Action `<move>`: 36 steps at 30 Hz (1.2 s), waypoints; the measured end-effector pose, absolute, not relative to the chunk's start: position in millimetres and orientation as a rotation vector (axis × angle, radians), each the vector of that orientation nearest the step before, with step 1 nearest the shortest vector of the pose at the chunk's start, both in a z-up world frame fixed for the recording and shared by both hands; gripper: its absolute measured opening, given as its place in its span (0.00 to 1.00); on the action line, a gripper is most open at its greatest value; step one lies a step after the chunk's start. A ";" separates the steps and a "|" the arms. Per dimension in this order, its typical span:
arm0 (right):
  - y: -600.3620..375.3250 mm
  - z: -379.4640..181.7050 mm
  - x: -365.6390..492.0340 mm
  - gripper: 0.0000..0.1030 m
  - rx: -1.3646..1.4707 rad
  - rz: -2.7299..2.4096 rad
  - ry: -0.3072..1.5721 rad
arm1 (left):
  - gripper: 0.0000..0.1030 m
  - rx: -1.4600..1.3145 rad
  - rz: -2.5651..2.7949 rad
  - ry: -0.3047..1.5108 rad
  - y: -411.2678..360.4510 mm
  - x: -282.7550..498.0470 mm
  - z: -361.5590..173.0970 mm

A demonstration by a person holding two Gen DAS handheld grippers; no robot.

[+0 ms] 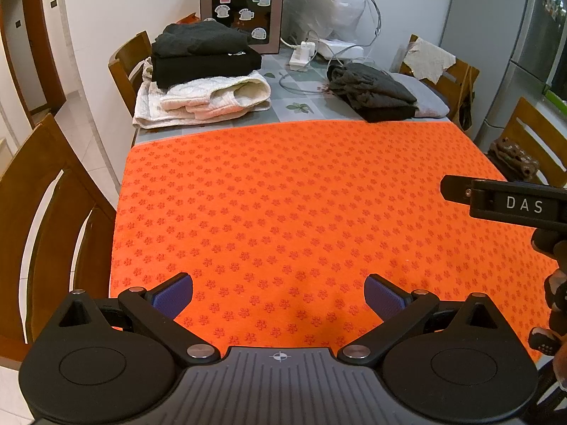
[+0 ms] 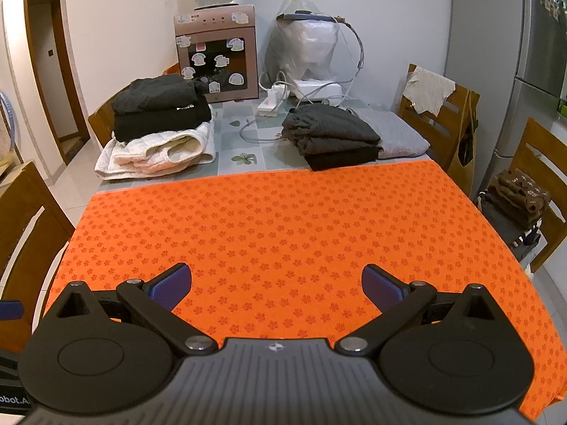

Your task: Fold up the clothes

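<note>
An orange mat (image 1: 301, 194) with a flower pattern covers the near half of the table; it also shows in the right wrist view (image 2: 283, 219). My left gripper (image 1: 278, 292) is open and empty above its near edge. My right gripper (image 2: 276, 285) is open and empty above the mat too. Its body (image 1: 510, 202) shows at the right edge of the left wrist view. A stack of folded black and cream clothes (image 1: 202, 74) (image 2: 159, 127) lies at the far left. A stack of folded dark grey and light grey clothes (image 1: 379, 92) (image 2: 340, 134) lies at the far right.
A small pink appliance (image 2: 216, 60), a plastic bag (image 2: 304, 42), a white power strip with cables (image 2: 273, 101) stand at the table's back. Wooden chairs (image 1: 46, 219) (image 2: 443, 113) flank the table; one at right holds brown clothes (image 2: 521, 191). A fridge (image 2: 542, 71) stands right.
</note>
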State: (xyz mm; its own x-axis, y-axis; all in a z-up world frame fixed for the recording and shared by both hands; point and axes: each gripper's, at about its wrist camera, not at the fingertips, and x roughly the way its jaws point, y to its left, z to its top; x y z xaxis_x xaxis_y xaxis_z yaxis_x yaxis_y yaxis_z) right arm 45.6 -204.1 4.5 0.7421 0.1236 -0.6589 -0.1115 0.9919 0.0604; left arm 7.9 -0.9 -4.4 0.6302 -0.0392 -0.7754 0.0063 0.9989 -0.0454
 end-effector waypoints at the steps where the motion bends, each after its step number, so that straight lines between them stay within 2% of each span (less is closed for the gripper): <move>1: -204.1 4.0 46.0 1.00 0.018 0.129 0.725 | 0.99 -0.040 -0.027 0.890 -1.0 8.1 -4.6; 18: -219.4 -9.1 87.4 1.00 0.063 0.083 0.765 | 0.99 -0.074 -0.008 0.945 6.4 22.5 -18.3; 27: -240.2 -13.4 159.3 0.99 0.131 0.081 0.756 | 0.99 -0.054 -0.017 0.979 7.8 45.7 -28.4; 36: -282.2 -22.0 253.1 0.93 0.129 0.023 0.720 | 0.99 -0.055 -0.035 0.986 7.1 75.0 -35.7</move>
